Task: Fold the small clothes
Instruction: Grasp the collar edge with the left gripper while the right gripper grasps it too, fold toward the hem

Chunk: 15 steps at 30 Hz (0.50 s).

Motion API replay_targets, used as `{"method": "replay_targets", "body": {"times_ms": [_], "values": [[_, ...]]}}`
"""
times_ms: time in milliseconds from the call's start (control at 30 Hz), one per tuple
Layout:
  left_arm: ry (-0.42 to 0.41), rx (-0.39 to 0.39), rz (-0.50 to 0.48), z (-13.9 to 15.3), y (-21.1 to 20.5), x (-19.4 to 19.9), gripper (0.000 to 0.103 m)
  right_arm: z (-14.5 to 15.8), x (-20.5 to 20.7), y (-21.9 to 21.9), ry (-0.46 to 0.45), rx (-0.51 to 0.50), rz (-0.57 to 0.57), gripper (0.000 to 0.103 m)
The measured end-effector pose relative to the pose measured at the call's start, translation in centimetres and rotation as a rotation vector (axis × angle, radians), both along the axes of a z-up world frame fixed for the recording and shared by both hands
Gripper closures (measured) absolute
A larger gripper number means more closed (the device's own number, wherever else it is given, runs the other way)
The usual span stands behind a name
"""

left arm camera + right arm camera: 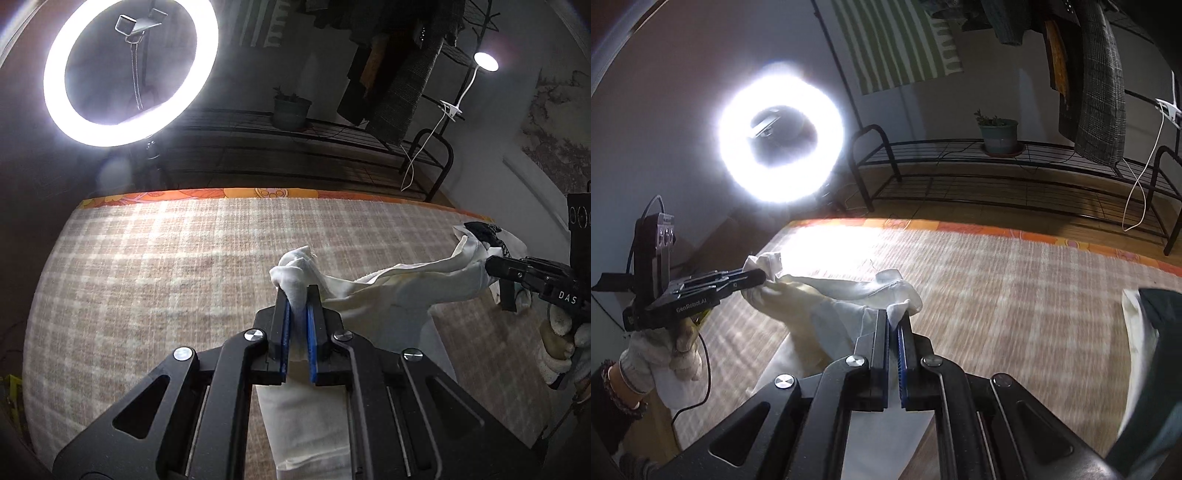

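A small white cloth garment (388,291) hangs stretched between my two grippers above the checked blanket (166,258). My left gripper (298,291) is shut on one bunched corner of it. My right gripper (894,317) is shut on the other corner of the garment (827,295). In the left wrist view the right gripper (491,264) shows at the far right, pinching the cloth. In the right wrist view the left gripper (759,278) shows at the left, pinching the cloth. The rest of the garment drops below both grippers.
A bright ring light (129,70) stands beyond the far edge of the blanket (1015,295). A black metal rack (1015,170) with a potted plant (999,134) stands behind. Other folded cloth, white and dark green (1145,332), lies at the right.
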<state>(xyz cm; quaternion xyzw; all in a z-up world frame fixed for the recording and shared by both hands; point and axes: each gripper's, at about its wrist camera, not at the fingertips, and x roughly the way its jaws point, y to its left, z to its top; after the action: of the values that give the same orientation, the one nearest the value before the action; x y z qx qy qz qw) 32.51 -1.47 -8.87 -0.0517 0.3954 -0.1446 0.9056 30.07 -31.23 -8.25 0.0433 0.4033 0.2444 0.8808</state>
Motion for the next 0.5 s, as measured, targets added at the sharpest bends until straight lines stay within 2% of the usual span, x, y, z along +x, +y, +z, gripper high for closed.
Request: {"method": "replay_targets", "body": {"times_ms": [267, 500], "values": [[0.025, 0.022, -0.015, -1.1, 0.0, -6.9, 0.097, -0.3, -7.8, 0.6, 0.022, -0.040, 0.032, 0.102], [0.048, 0.114, -0.054, -4.0, -1.4, -11.4, 0.097, -2.4, -13.1, 0.8, 0.063, -0.093, 0.048, 0.102]]}}
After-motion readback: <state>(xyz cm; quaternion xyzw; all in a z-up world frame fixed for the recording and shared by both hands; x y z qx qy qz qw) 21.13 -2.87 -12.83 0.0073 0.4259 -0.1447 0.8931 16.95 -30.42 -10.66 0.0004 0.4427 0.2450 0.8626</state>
